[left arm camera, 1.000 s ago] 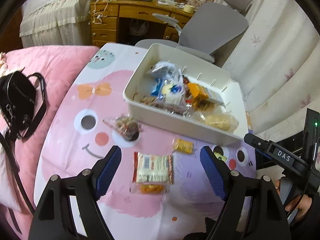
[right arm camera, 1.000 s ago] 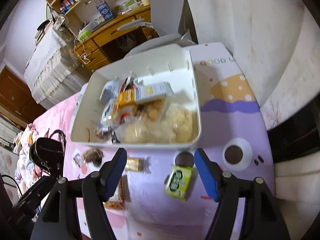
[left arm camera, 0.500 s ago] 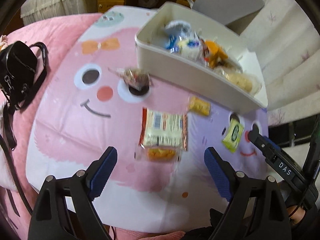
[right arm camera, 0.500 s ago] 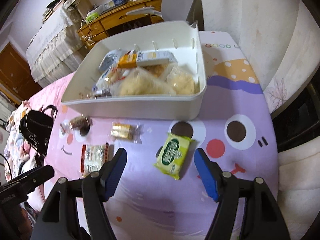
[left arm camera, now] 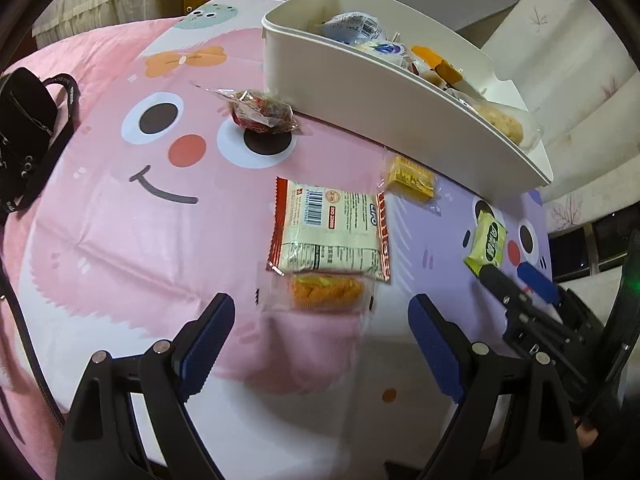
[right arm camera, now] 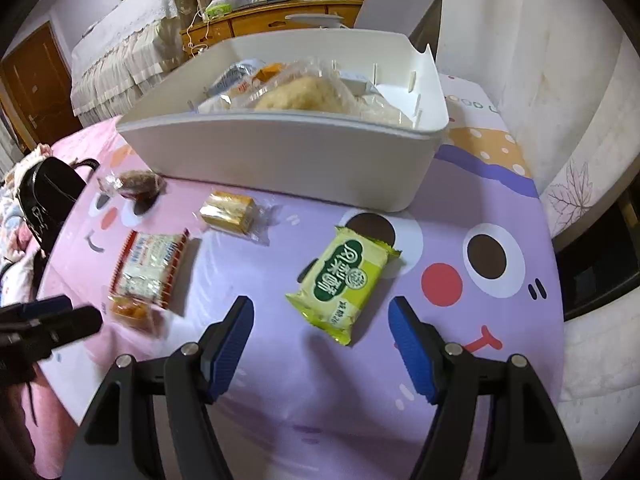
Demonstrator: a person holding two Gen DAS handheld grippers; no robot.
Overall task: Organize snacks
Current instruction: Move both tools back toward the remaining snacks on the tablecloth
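The left gripper [left arm camera: 320,344], jaws wide and empty, is aimed at the red-edged white cracker packet [left arm camera: 330,232]; the right gripper [right arm camera: 320,344], likewise empty, is aimed at the green wafer packet [right arm camera: 344,280], for loading into the white plastic bin [right arm camera: 280,160] beyond.

We see the bin [right arm camera: 280,156] behind four loose packets [right arm camera: 344,284] on the cloth [right arm camera: 440,380], the bag [right arm camera: 46,196] far left.

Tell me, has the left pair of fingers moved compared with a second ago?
Yes. The left gripper has come down toward the red-and-white packet: in its own view the white bin has slid up and the packet looks bigger. Its fingers are open, holding nothing.
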